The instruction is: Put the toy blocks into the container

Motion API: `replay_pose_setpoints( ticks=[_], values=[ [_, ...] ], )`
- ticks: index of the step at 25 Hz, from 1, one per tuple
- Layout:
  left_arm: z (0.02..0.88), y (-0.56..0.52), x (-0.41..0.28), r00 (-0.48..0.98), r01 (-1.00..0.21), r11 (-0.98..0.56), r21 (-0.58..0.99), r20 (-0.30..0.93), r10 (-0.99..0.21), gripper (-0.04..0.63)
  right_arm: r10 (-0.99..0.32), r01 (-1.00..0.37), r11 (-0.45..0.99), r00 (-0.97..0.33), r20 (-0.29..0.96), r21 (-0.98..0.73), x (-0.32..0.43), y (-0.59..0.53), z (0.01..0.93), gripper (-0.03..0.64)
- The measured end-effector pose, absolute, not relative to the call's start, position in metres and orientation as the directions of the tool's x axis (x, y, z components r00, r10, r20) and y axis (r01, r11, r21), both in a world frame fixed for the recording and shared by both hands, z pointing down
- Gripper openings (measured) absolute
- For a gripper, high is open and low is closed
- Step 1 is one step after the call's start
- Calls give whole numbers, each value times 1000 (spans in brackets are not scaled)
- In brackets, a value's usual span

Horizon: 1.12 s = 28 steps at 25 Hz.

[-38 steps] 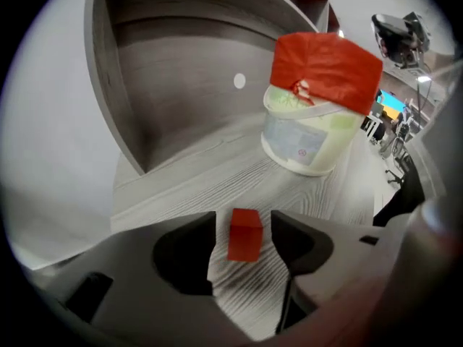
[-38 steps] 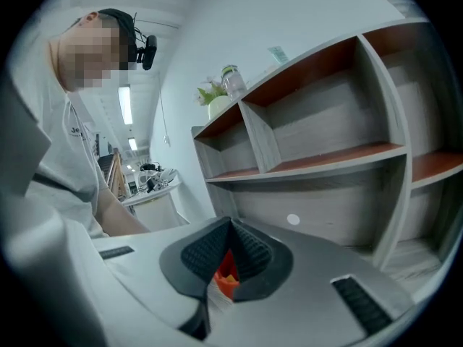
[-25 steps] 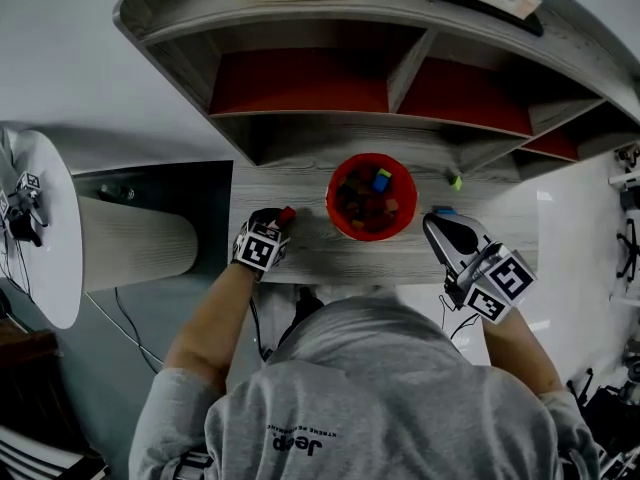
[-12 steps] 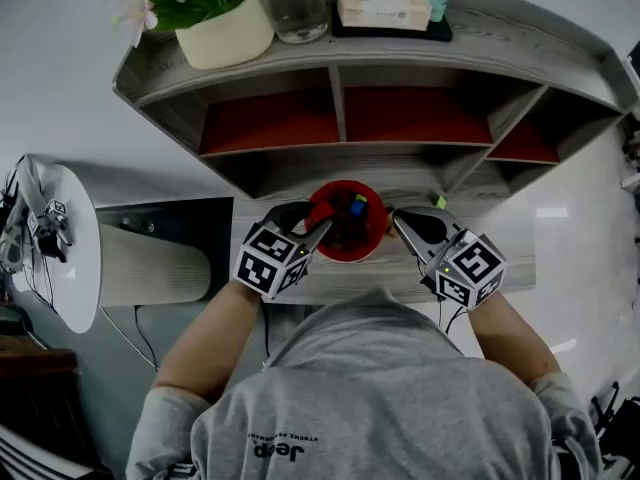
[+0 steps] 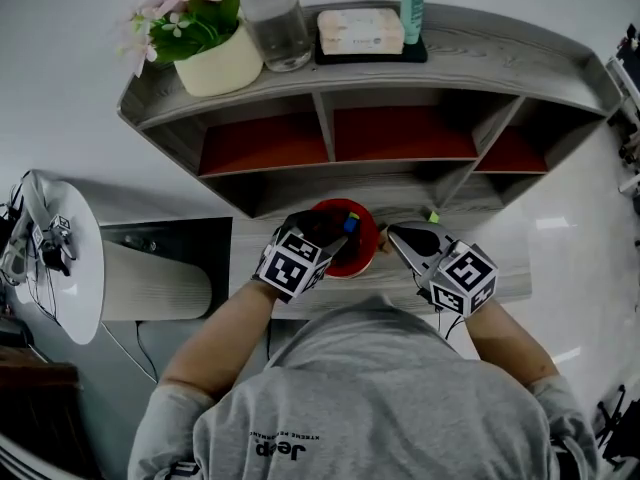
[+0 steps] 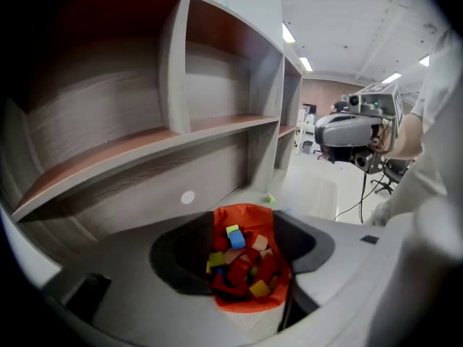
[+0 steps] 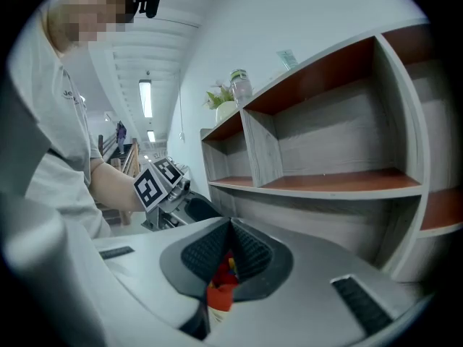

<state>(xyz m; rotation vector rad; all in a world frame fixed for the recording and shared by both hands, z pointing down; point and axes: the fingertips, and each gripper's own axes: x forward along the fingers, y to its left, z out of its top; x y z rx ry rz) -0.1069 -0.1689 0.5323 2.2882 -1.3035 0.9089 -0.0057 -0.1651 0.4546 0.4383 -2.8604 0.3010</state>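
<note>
Hidden or unclear:
- In the head view, about half of the red bowl (image 5: 367, 240) is being covered by the left gripper (image 5: 330, 230).
- The tips of the right gripper (image 5: 393, 234) are being cut off there by its own body.
- Print on the tissue box (image 5: 360, 30) is too small to be read.

Task things:
- The bowl is being seen on the grey desk (image 5: 495, 253), below the shelf unit (image 5: 560, 63).
- In the left gripper view it is being shown heaped with blocks: red, a blue block (image 6: 236, 239) and a yellow block (image 6: 259, 288).
- One green block (image 5: 433, 217) is lying apart on the desk, right of the bowl.

Grippers:
- The left gripper (image 6: 242, 244) is being held over the bowl (image 6: 246, 215), jaws wide apart, with nothing clamped.
- The right gripper (image 7: 231, 226) is being held just beside the bowl (image 7: 221, 295), jaws together at the tips. No block is being seen between them.

Writing: "Jeep" is being read upside down on the grey shirt (image 5: 285, 450).
</note>
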Motion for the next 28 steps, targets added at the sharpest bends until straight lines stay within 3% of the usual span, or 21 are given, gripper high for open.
replay_pose_setpoints(
  ticks=[7, 16, 21, 28],
  values=[
    [512, -174, -80, 462, -802, -598, 9, 644, -610, 276, -351, -393, 904, -907, 232, -168, 13, -177, 451, 5],
    [570, -190, 64, 530, -564, -825, -37, 749, -397, 259, -506, -566, 800, -815, 284, -201, 129, -197, 485, 5],
    [660, -199, 126, 410, -432, -900, -54, 877, -249, 259, -549, -617, 751, -781, 298, -235, 198, -198, 507, 5],
    [768, -209, 155, 128, -324, -943, -76, 984, -123, 259, -620, -692, 657, -722, 309, -299, 288, -180, 533, 5]
  ],
)
